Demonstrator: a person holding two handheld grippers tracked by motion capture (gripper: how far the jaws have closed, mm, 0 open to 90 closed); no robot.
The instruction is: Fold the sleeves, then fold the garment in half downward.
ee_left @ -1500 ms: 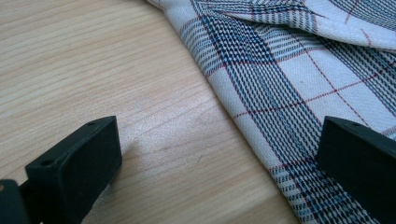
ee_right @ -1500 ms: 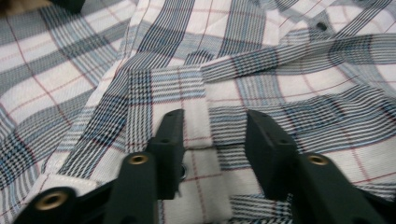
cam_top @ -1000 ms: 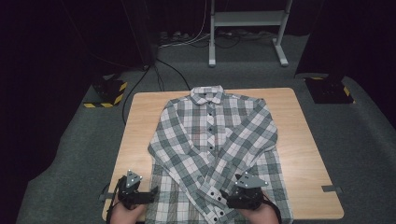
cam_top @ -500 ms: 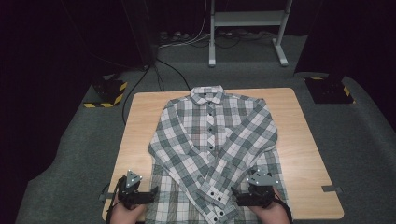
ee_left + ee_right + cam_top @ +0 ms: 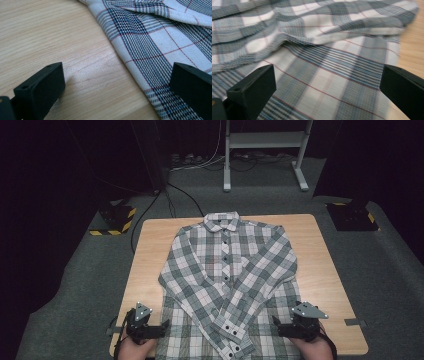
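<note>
A plaid button-up shirt lies flat and face up on the wooden tabletop. Its collar is near the far edge and its hem reaches the near edge. Both sleeves are folded across the front. The left gripper is at the near left corner, just beside the shirt's side edge; its jaws are wide apart, one over bare wood and one over the cloth. The right gripper is near the near right corner, above the shirt's lower part, with jaws also wide apart.
</note>
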